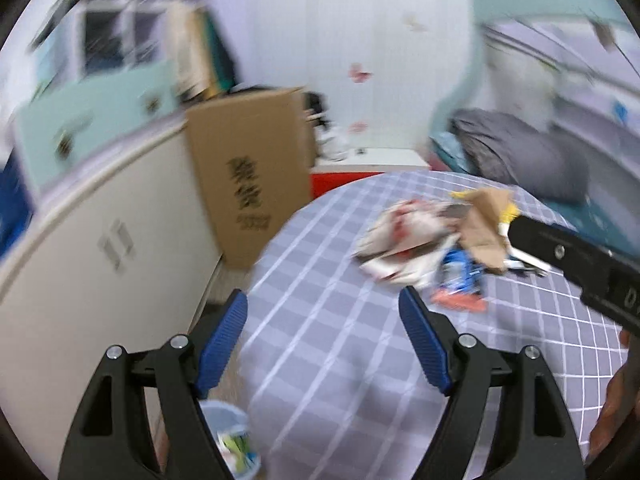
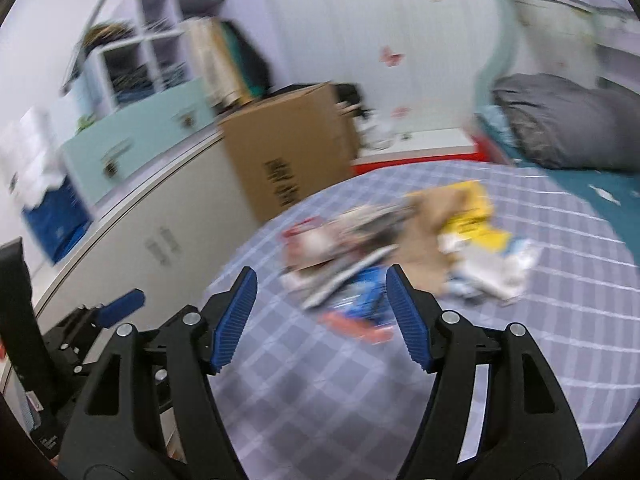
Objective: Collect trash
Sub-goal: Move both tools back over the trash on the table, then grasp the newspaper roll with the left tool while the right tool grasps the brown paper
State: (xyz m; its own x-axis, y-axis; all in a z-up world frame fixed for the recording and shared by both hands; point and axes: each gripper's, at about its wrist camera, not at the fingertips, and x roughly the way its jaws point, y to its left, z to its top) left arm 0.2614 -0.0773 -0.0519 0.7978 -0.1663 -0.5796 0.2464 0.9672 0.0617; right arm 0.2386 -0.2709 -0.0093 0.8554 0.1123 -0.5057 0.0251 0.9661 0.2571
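Bed: largest surface in view, spread with a lilac checked cover; it fills the lower middle and right of both wrist views and carries the trash.
Cardboard box: stands on the floor off the bed's far-left corner, at about 10 o'clock from the pile, against a white cabinet.
Grey bedding: bundled at the far end of the bed, at about 1 o'clock from the pile, well apart from it.
Trash pile: the task's thing; crumpled wrappers, brown paper, a yellow sheet and a blue packet heaped together on the cover, at 12 to 1 o'clock ahead of both tools. Blur hides the separate pieces.
Bin: pale blue, on the floor beside the bed at 7 o'clock in the left view, with some wrappers already inside.
Left tool: jaws wide, nothing between the blue pads; it hangs above the bed's near-left edge, short of the pile.
Right tool: jaws wide and empty, pointing down at the near edge of the pile, not touching it.
Step in hand: judged as the approach to the pile for another pick, both tools free.
Next move calls for: going down onto a single piece at the pile's near edge, closing on it, then carrying it to the bin at 7 o'clock.
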